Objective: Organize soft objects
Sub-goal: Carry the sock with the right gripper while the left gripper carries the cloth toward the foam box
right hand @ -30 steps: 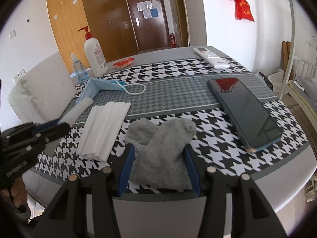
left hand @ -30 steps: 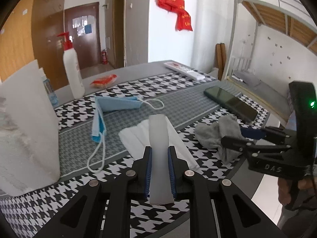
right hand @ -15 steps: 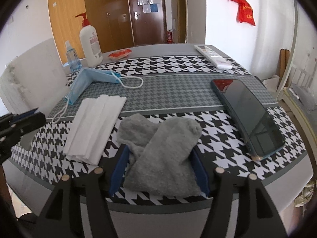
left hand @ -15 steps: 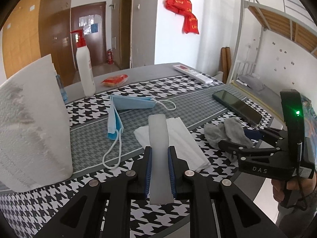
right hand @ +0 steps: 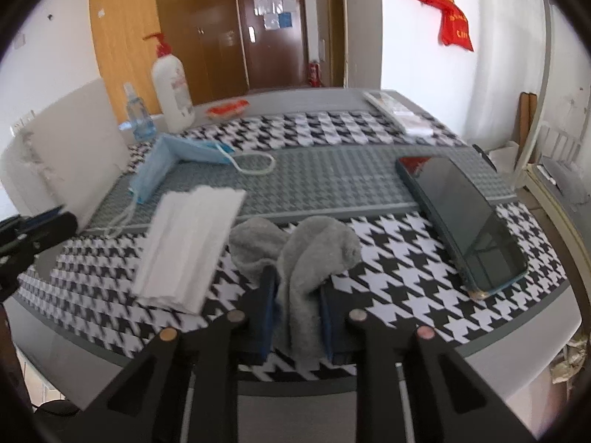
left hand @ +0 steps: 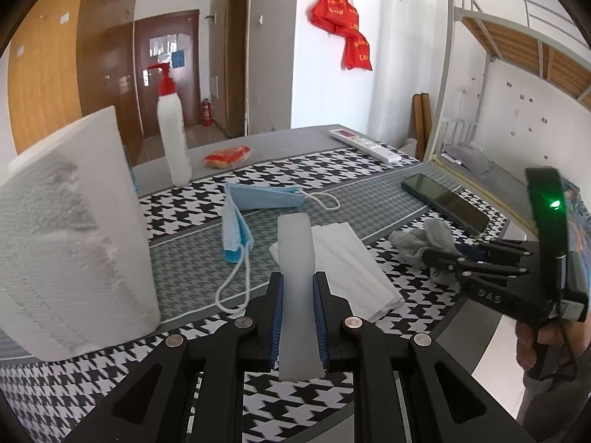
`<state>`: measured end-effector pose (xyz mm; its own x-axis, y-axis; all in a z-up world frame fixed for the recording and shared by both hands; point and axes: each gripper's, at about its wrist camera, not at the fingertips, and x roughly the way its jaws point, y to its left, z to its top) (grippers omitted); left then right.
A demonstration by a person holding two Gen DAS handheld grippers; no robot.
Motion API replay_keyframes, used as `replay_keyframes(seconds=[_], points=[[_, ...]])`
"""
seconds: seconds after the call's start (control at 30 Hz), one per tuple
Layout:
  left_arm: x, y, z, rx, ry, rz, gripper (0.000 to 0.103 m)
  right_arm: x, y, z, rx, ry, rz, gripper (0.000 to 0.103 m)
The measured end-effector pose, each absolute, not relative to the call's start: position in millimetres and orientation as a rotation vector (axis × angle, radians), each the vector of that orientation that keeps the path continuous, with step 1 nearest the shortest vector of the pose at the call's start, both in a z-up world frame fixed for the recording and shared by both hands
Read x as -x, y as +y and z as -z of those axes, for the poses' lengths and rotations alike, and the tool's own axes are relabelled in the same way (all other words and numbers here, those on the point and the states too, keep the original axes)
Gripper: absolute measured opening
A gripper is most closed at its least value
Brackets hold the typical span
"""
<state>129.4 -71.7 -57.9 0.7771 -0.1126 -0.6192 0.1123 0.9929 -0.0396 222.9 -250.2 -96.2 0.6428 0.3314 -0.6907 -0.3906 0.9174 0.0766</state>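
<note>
The right claw (right hand: 297, 295) was closing on the grey sock (right hand: 314, 254) at the worktop's (right hand: 406, 302) near edge, apparently pinching it for lifting, while the left claw (left hand: 298, 295) held a pale strip (left hand: 297, 258).

Left gripper (left hand: 297, 313): fingers nearly together, clamped on a flat translucent strip (left hand: 295, 258), angled down over the tabletop's near edge. Right gripper (right hand: 297, 288): jaws closing, grey sock (right hand: 310, 258) pinched between fingers, pointing down at near edge. Hand (left hand: 546, 347) grips its handle.
</note>
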Motion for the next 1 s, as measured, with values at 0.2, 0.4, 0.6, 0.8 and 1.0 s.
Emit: replay_keyframes(seconds=[0.2, 0.4, 0.6, 0.8, 1.0], points=[[-119, -63, 49, -0.02, 0.64, 0.121, 0.017, -210, -241, 75, 0.057, 0.71, -0.443, 0.025], [-112, -55, 40, -0.023, 0.61, 0.124, 0.017, -197, -231, 59, 0.047, 0.666, -0.464, 0.025], [-106, -47, 29, -0.026, 0.572, 0.132, 0.017, -191, -226, 45, 0.04, 0.636, -0.467, 0.025], [-105, -42, 20, -0.023, 0.545, 0.131, 0.017, -185, -220, 32, 0.027, 0.601, -0.486, 0.025], [-104, -38, 12, -0.021, 0.519, 0.129, 0.017, -183, -215, 22, 0.018, 0.573, -0.505, 0.025]])
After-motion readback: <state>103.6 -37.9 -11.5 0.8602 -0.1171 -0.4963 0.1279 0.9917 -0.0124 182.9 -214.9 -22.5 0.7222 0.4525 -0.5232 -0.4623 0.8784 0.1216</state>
